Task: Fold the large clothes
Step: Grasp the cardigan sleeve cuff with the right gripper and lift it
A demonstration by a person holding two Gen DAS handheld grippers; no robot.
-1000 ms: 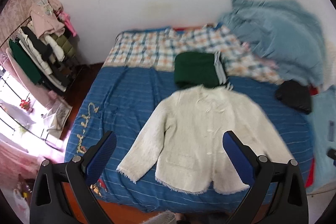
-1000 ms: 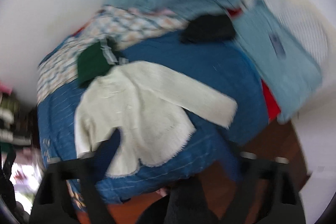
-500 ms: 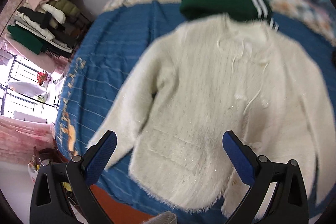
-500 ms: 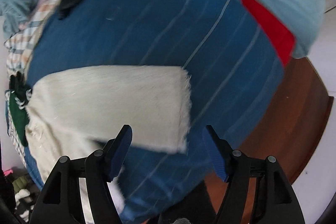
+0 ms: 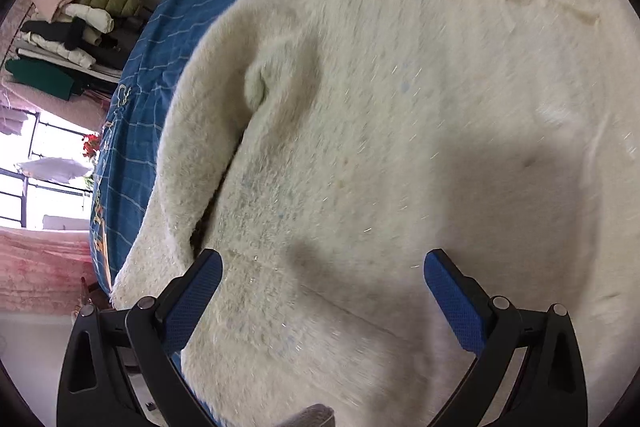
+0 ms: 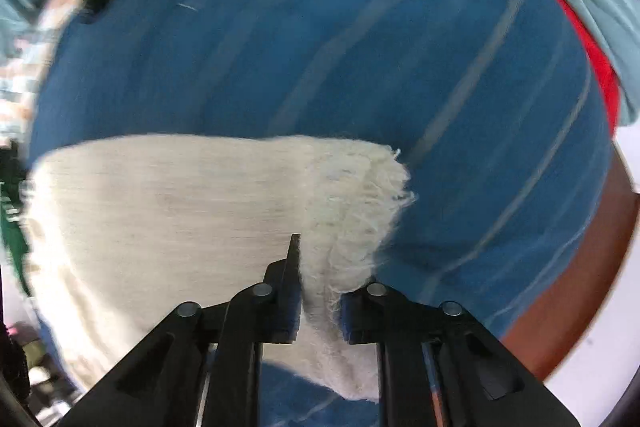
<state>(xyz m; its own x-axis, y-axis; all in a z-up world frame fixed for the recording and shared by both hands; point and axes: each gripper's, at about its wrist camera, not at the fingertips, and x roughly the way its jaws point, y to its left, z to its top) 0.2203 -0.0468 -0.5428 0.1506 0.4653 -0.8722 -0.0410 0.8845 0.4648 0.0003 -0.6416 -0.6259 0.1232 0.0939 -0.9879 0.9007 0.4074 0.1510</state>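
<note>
White fuzzy sweater (image 5: pixel 400 147) flat on blue bedspread (image 6: pixel 320 27). Right gripper (image 6: pixel 320 291) pinching sleeve cuff (image 6: pixel 360 195), jaws nearly closed. Left gripper (image 5: pixel 320 291) wide open, empty, over hem. Advice: carry cuff across chest, keep fold smooth.

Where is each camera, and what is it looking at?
Left wrist: rides on the left gripper, looking down along its open blue fingers at the body of the white sweater.
Right wrist: rides on the right gripper, looking at the sleeve cuff pinched between its fingers.
Both show the same sweater on the blue bedspread.
</note>
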